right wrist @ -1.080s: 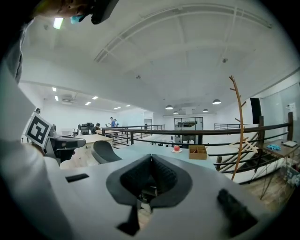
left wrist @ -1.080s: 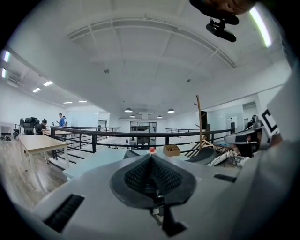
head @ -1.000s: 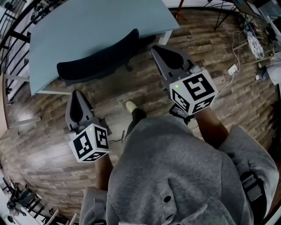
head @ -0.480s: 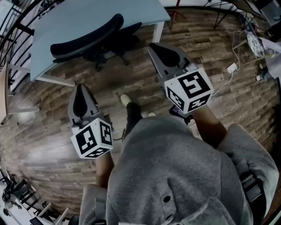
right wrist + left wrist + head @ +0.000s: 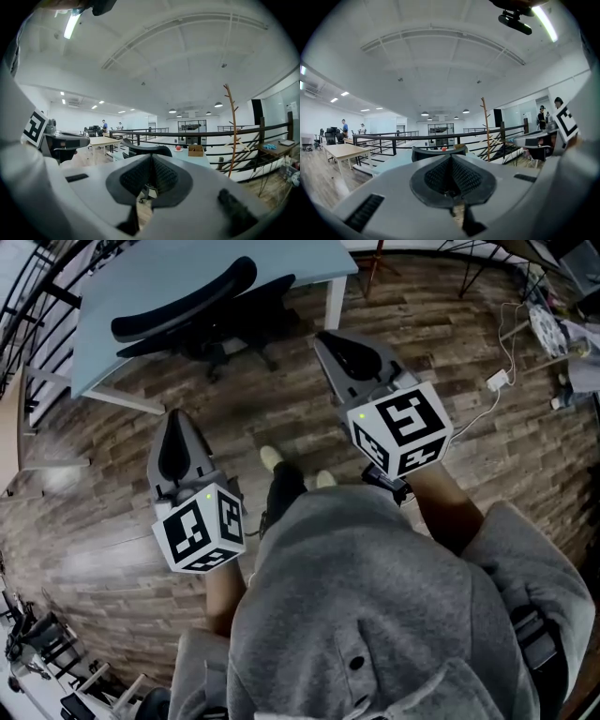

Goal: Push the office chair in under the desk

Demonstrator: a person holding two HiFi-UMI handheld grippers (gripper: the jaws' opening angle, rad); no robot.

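The black office chair stands at the top left of the head view. Its curved backrest lies along the near edge of the light blue desk, and its base is partly under the desk. My left gripper is shut and empty, above bare floor well short of the chair. My right gripper is also shut and empty, to the right of the chair and apart from it. The left gripper shows the chair's backrest just beyond its jaws. The right gripper points past the backrest.
A white desk leg stands just ahead of my right gripper. A cable and white adapter lie on the wooden floor at the right. A black railing runs behind the desk. A red ball and a box sit on the desk.
The chair and desk have shifted up and away in the head view, so the gap between both grippers and the chair has widened. Both grippers stay shut and empty.
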